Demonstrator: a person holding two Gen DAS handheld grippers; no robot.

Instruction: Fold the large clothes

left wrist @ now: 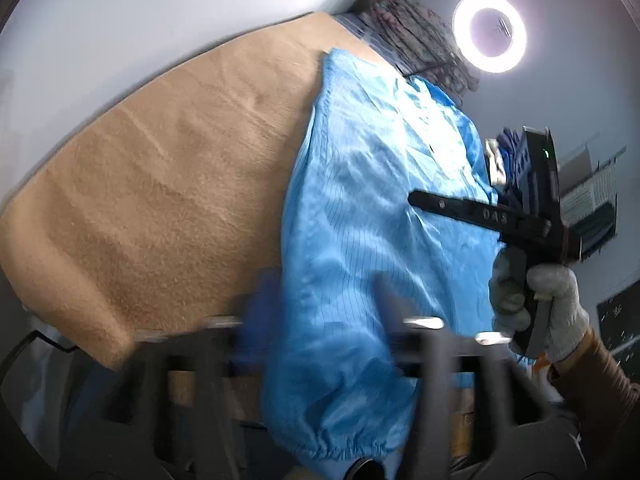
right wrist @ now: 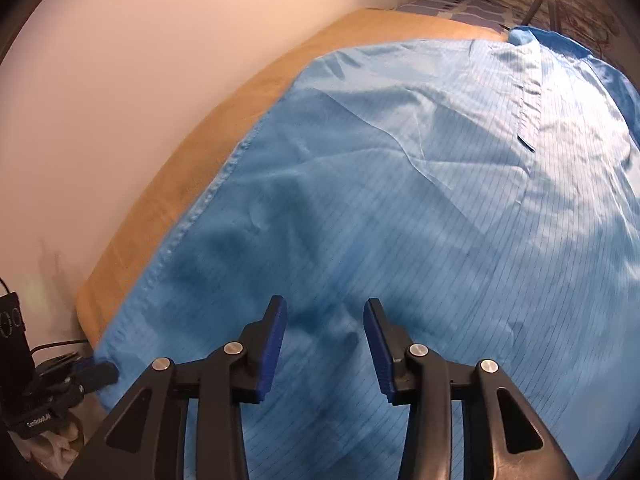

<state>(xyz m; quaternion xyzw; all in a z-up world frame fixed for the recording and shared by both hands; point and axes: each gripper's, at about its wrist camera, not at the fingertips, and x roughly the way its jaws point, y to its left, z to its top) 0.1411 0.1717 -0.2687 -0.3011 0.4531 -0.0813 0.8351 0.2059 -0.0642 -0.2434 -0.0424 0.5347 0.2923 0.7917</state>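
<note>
The blue garment (right wrist: 400,184) is lying spread over the tan blanket (right wrist: 192,152), both grippers (right wrist: 325,344) hovering with jaws parted and empty, so regrasping an edge is looking next.

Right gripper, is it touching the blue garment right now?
Cannot tell. In the right wrist view the right gripper stands open over the blue garment, nothing pinched, but neither view plainly shows contact or gap.
</note>
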